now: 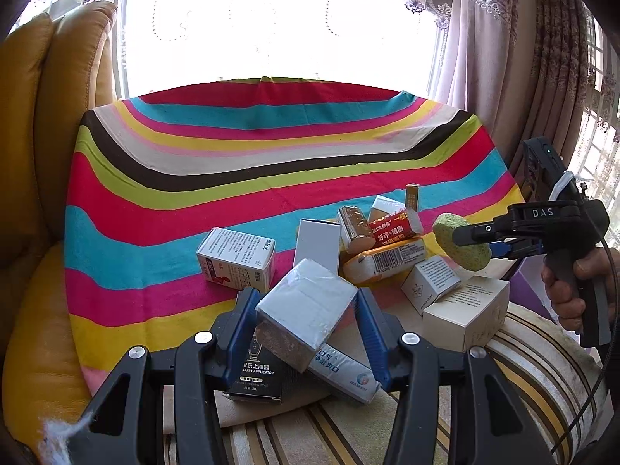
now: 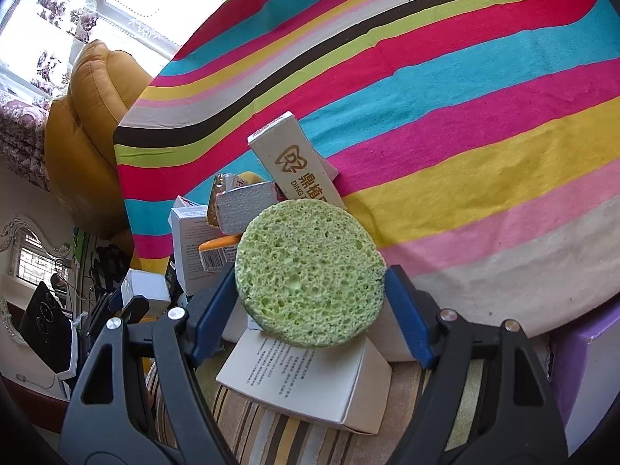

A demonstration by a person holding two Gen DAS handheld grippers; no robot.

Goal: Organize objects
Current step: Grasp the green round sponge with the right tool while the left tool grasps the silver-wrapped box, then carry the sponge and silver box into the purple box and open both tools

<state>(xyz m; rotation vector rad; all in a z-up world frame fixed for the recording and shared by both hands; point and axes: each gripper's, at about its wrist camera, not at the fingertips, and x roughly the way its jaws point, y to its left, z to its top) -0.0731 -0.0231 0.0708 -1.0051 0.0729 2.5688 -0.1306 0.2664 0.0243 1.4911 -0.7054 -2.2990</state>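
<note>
On the striped cloth [image 1: 248, 178], toward its near right edge, sits a loose heap of small boxes and packets. Left gripper [image 1: 306, 323] is closed on a grey wrapped block [image 1: 306, 310], both blue pads against its sides. The block is tilted, one corner down over a black applicator box [image 1: 257, 376] and a white tube-shaped packet [image 1: 343, 372]; whether it touches them cannot be told. Right gripper [image 2: 310, 298] holds a round green sponge [image 2: 310, 271] by its rim, jaws fairly wide, sponge face turned to the camera, raised above a white printed carton [image 2: 306, 379].

Risks, as judged:
- Sponge is soft and gripped only at the edge; it may fold or pop out if squeezed harder or swung quickly.
- Block is gripped askew; its smooth wrapping may let it rotate between the pads and drop onto the heap.
- Heap is unstable. An upright white box [image 1: 317, 244] and leaning packets behind could topple if either gripper brushes them.
- The carton lies at the cloth's edge; a nudge could push it off.
- The two hands work close together; crossing paths could cause a collision.
</note>
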